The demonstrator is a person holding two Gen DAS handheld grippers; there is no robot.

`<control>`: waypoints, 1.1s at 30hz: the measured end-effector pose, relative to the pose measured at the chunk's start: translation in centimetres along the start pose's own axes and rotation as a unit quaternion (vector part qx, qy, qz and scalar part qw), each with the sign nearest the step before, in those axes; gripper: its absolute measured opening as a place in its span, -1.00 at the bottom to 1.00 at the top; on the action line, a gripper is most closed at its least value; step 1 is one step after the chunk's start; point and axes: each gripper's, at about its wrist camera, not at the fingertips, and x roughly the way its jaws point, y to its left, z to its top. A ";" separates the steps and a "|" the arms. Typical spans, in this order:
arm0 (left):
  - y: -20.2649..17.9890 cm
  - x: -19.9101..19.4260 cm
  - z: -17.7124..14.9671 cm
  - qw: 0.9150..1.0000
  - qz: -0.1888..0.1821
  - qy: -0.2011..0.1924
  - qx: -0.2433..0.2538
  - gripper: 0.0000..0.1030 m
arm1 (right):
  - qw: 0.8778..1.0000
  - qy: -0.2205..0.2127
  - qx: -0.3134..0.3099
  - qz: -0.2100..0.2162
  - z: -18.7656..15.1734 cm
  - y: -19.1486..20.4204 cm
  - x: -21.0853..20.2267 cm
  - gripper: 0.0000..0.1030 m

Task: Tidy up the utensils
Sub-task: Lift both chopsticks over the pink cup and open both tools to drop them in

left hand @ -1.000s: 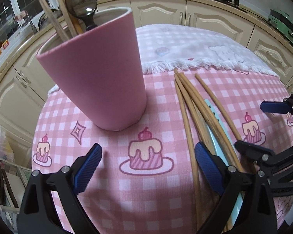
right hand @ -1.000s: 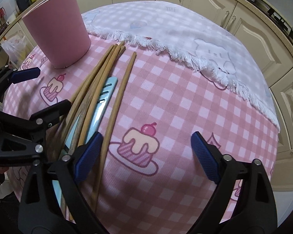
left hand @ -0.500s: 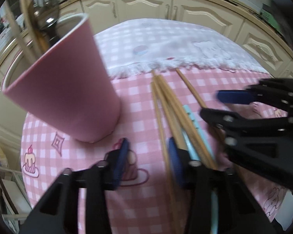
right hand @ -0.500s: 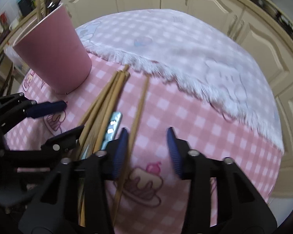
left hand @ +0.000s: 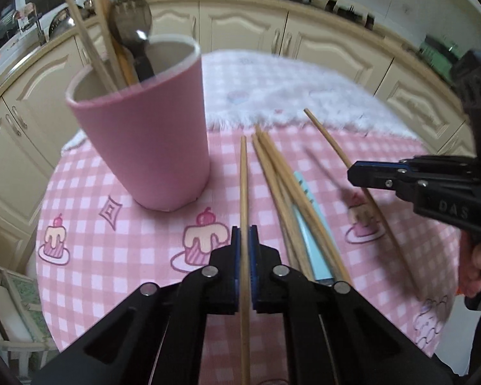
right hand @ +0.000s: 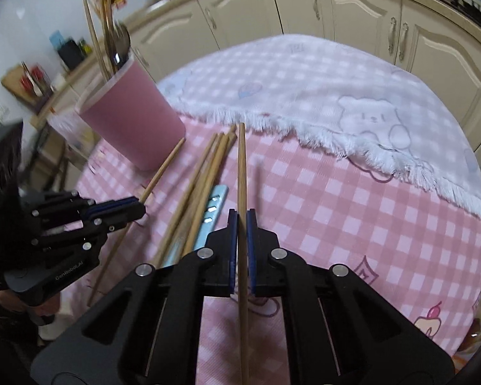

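Note:
A pink cup [left hand: 150, 147] stands on the pink checked cloth and holds chopsticks and a dark spoon [left hand: 134, 32]; it also shows in the right wrist view [right hand: 134, 128]. My left gripper [left hand: 244, 240] is shut on one wooden chopstick [left hand: 243, 176], lifted beside the cup. My right gripper [right hand: 241, 224] is shut on another chopstick [right hand: 241, 166]. Several chopsticks [left hand: 288, 186] and a light blue utensil [left hand: 314, 240] lie on the cloth between the grippers. The right gripper [left hand: 356, 173] also shows at the right of the left wrist view.
A white fringed cloth [right hand: 320, 89] covers the far half of the round table. Cream kitchen cabinets [left hand: 247, 25] curve behind it. The table edge drops off at the left [left hand: 45, 192] and right.
Both grippers went from wide open to shut, each on one chopstick, and lifted it off the cloth. The views have risen and pulled back a little.

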 end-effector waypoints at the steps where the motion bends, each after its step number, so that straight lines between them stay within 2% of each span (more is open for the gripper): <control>1: 0.0 -0.6 -0.1 1.000 -0.003 -0.011 0.000 -0.91 | 1.000 -0.009 0.006 0.009 0.0 -0.1 -0.4 -0.89; 6: 0.2 -3.9 0.2 0.997 -0.016 -0.076 -0.002 -0.91 | 0.998 -0.050 0.021 0.040 0.5 -0.5 -2.3 -0.89; 10: 0.0 -6.3 0.7 0.991 -0.022 -0.130 0.000 -0.91 | 0.995 -0.076 0.018 0.055 1.0 -0.3 -3.5 -0.89; 18: 1.3 -10.4 1.7 0.976 -0.015 -0.219 -0.016 -0.91 | 0.990 -0.118 0.005 0.076 2.2 0.9 -5.7 -0.89; 23: 2.1 -12.6 2.7 0.963 -0.002 -0.269 -0.027 -0.91 | 0.985 -0.149 -0.006 0.088 3.5 2.2 -7.1 -0.89; 26: 2.8 -13.9 3.8 0.955 0.008 -0.295 -0.034 -0.91 | 0.978 -0.184 -0.022 0.099 5.3 3.7 -8.5 -0.89; 31: 4.4 -16.2 6.1 0.937 0.019 -0.346 -0.043 -0.91 | 0.958 -0.257 -0.055 0.110 9.4 7.2 -10.3 -0.89; 33: 5.0 -17.0 7.2 0.928 0.022 -0.369 -0.048 -0.91 | 0.951 -0.281 -0.064 0.116 11.1 8.6 -10.6 -0.89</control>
